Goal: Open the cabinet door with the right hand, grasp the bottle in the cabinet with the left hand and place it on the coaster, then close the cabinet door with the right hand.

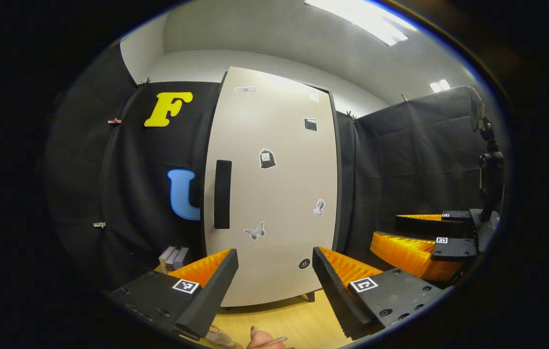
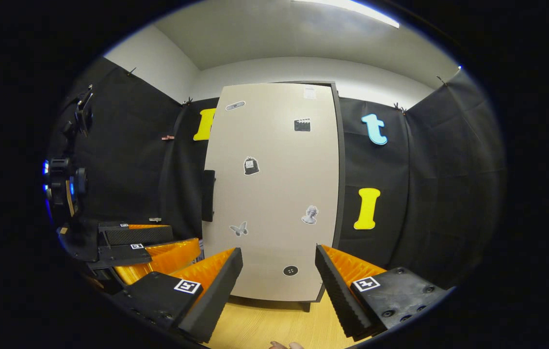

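The cabinet door [image 1: 274,184] is closed and upright, standing on the wooden surface [image 1: 294,322] toward its far edge; a dark vertical handle [image 1: 222,194] sits near the door's left edge, and small stickers [image 1: 267,158] are scattered over its pale face; the bottle in the cabinet is hidden behind the door. The left gripper [image 1: 274,286] hovers in front of the door, jaws spread wide with nothing between them; the right gripper [image 2: 278,286] likewise faces the door, jaws spread and empty, clear of the handle. In the left gripper view a few small boxes [image 1: 173,258] stand on the surface just left of the cabinet; a fingertip [image 1: 260,339] shows at the near edge.
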A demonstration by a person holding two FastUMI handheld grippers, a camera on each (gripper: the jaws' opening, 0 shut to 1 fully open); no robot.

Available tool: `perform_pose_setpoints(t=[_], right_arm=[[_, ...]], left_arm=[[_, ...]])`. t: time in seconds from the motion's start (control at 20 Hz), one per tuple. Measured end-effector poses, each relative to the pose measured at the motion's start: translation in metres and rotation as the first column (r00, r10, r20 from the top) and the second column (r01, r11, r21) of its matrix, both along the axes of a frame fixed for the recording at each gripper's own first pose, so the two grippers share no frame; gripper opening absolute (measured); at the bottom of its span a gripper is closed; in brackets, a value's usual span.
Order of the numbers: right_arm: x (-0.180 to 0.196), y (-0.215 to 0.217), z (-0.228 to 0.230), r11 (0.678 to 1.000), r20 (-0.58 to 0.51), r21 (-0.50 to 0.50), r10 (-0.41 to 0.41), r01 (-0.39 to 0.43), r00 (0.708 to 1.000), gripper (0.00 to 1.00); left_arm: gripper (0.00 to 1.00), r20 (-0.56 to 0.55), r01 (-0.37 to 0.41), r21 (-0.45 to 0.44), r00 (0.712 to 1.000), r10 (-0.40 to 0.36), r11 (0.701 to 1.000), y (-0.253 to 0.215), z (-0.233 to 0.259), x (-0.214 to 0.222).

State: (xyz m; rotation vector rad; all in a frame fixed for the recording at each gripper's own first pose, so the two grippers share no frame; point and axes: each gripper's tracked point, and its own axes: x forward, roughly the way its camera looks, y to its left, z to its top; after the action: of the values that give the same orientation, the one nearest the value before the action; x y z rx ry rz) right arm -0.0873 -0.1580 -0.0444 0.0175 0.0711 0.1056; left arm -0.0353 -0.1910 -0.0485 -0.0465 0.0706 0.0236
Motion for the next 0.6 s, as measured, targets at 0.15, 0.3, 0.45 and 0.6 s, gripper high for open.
perform_pose_setpoints(t=[0.15,0.3,0.45,0.6], right_arm=[[0.0018,-0.0032,0.0050,1.000,0.012,-0.002,0.002,-0.002,1.000,0.98],[-0.0015,-0.0046,0.0056,1.000,0.013,-0.010,0.000,0.000,1.000,0.98],[-0.0049,-0.0054,0.0057,1.000,0.012,-0.014,-0.001,0.001,1.000,0.98],[-0.0073,-0.0036,0.0090,1.000,0.025,-0.018,0.004,-0.003,1.000,0.98]], left_arm=[[0.97,0.003,-0.002,0.020,1.000,0.002,1.000,0.0001,0.0002,-0.0006],[0.97,0.003,0.000,0.012,1.000,0.000,1.000,0.0007,0.0012,-0.0006],[0.97,0.002,0.003,0.013,1.000,-0.003,1.000,0.0005,0.0001,-0.0013],[0.97,0.002,0.000,0.016,1.000,0.000,1.000,0.0011,-0.0001,-0.0016]])
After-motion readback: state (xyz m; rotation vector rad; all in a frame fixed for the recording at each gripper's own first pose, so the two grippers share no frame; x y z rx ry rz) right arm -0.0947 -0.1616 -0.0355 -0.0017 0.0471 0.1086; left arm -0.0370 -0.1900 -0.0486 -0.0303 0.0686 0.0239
